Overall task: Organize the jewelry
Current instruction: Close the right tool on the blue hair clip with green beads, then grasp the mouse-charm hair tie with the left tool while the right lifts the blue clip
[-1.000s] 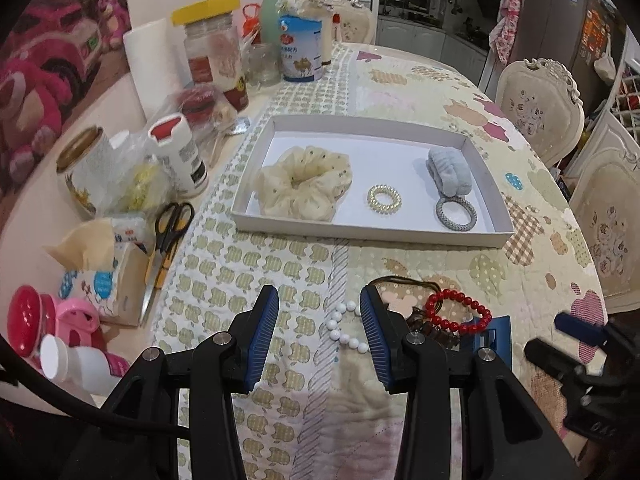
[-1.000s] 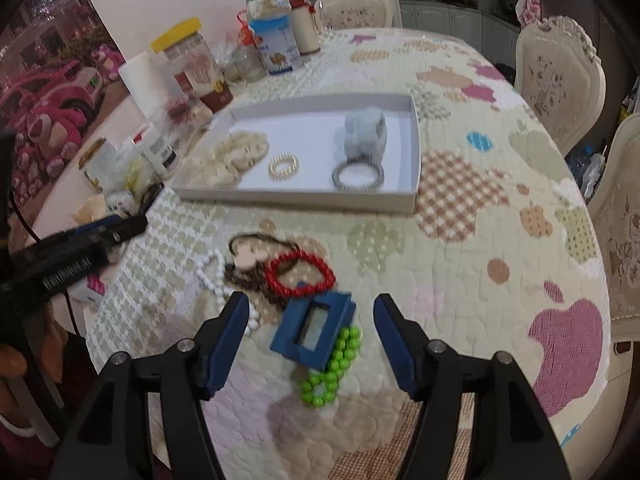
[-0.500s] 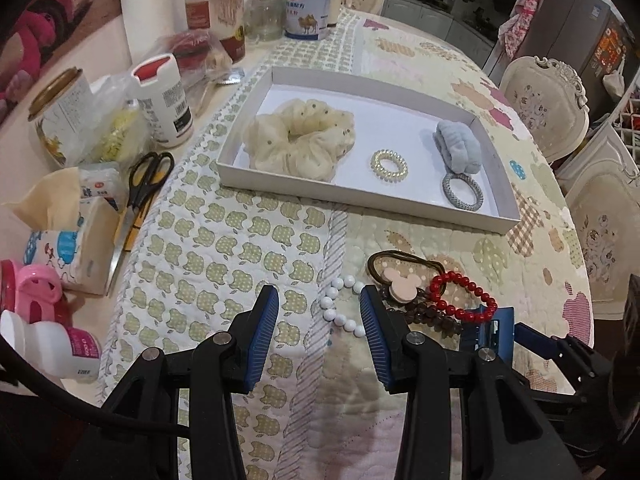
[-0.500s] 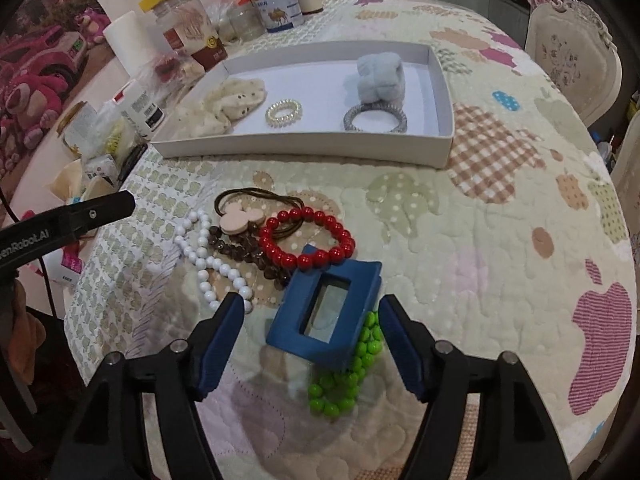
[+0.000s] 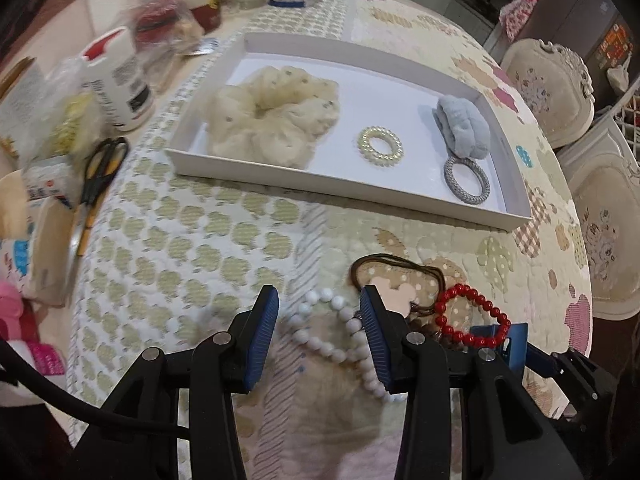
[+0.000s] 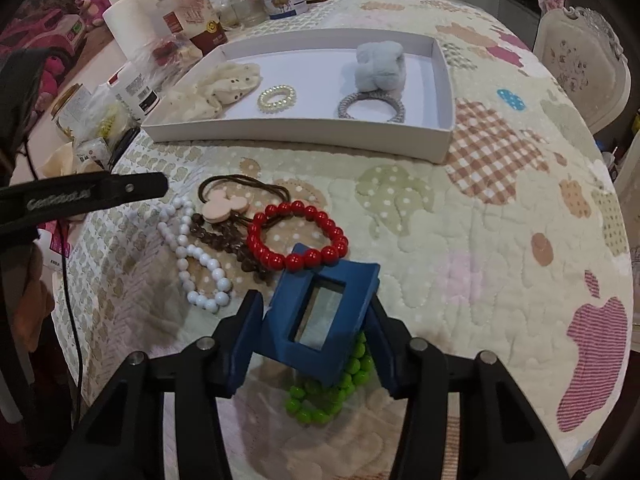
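Note:
A white tray (image 5: 344, 190) (image 6: 304, 134) holds a cream scrunchie (image 5: 276, 120), a pearl ring tie (image 5: 380, 147) and a grey fluffy tie (image 5: 464, 128). In front of it lie a white bead bracelet (image 5: 344, 332) (image 6: 192, 256), a brown hair tie with a pink mouse charm (image 6: 224, 208), brown beads (image 6: 236, 248), a red bead bracelet (image 6: 298, 236) (image 5: 476, 316) and a green bead bracelet (image 6: 332, 388). My left gripper (image 5: 320, 332) is open, low over the white beads. My right gripper (image 6: 312, 336) is shut on a blue rectangular clip (image 6: 324, 316) above the green beads.
Jars, a white bottle (image 5: 120, 80), scissors (image 5: 96, 184), a tissue pack and a paper roll (image 6: 128, 24) crowd the table's left side. Upholstered chairs (image 5: 552, 92) stand at the right. The quilted cloth (image 6: 500, 220) lies bare to the right of the jewelry.
Both grippers have moved forward and lower toward the jewelry pile. My right gripper's fingers have closed onto the blue clip. The left gripper stays open.

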A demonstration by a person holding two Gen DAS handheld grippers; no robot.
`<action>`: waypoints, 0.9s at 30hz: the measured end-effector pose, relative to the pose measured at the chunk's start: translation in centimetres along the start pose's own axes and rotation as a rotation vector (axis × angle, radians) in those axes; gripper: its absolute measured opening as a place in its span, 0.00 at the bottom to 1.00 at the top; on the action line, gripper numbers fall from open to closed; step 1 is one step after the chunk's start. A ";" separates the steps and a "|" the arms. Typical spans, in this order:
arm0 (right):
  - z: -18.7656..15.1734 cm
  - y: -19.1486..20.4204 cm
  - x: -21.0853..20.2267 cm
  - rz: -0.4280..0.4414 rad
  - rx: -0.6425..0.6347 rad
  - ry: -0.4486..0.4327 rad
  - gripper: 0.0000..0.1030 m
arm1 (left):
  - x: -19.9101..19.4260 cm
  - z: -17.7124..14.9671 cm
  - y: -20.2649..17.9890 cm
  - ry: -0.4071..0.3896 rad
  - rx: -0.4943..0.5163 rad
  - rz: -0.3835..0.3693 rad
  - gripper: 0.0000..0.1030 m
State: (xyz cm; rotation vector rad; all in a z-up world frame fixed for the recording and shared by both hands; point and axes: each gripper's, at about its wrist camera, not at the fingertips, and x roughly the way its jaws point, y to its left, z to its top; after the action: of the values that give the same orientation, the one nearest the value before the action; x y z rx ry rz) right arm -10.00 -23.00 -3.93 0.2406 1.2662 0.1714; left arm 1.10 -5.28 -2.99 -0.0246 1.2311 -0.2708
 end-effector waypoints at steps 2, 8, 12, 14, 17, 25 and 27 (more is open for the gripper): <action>0.0 -0.5 -0.2 0.000 0.008 0.004 0.51 | 0.8 0.5 -0.3 0.016 -0.006 -0.005 0.32; -0.1 -1.6 -0.5 0.019 0.029 0.012 0.51 | 1.8 0.8 -2.3 0.071 0.065 -0.047 0.32; -0.1 -1.9 -0.3 0.028 0.034 0.019 0.51 | 2.4 0.4 -3.8 0.096 0.133 -0.035 0.34; -0.1 -1.9 -0.2 0.033 0.036 0.021 0.51 | 2.9 0.2 -4.4 0.104 0.157 -0.006 0.35; 0.0 -2.1 -0.2 0.040 0.036 0.024 0.51 | 3.3 0.0 -5.1 0.089 0.186 0.036 0.37; 0.0 -2.2 0.0 0.057 0.045 0.032 0.51 | 3.6 0.0 -6.4 0.112 0.228 0.007 0.37; 0.0 -2.3 0.0 0.061 0.051 0.033 0.51 | 3.4 -0.3 -6.0 0.122 0.223 -0.029 0.37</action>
State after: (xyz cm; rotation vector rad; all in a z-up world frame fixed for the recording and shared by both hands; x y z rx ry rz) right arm -9.96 -25.20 -4.57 0.3219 1.2977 0.1965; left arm 0.73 -11.81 -5.23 0.1685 1.3163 -0.4389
